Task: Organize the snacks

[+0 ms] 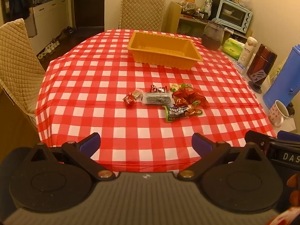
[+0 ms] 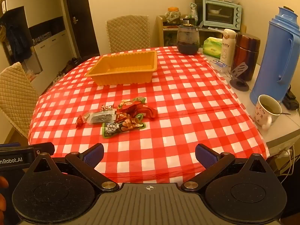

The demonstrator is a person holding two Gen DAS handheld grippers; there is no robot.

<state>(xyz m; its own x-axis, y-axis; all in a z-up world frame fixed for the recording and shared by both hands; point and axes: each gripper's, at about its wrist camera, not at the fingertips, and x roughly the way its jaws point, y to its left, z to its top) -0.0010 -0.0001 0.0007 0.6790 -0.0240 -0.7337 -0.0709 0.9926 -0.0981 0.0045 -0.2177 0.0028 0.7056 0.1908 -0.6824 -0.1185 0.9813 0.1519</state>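
snacks (image 1: 165,99) mid-cloth w/ bare checks all round, tray (image 1: 195,53) beyond, both tools (image 1: 146,144) (image 2: 149,154) spread wide, empty.

Checked cloth (image 1: 105,86) over the desk looks like thin plastic sheet — smooth, faintly shiny, creased in long lines. The orange tray (image 1: 195,56) is matt moulded plastic with ribbed walls. Snack wrappers (image 1: 166,99) gleam, crinkled foil and clear film. Chair covers (image 1: 142,11) are quilted cloth, soft and dull. The flask (image 2: 247,56) shines like brushed metal; the mug (image 2: 266,112) is glossy ceramic — the tongs (image 1: 146,144) are matt black plastic.
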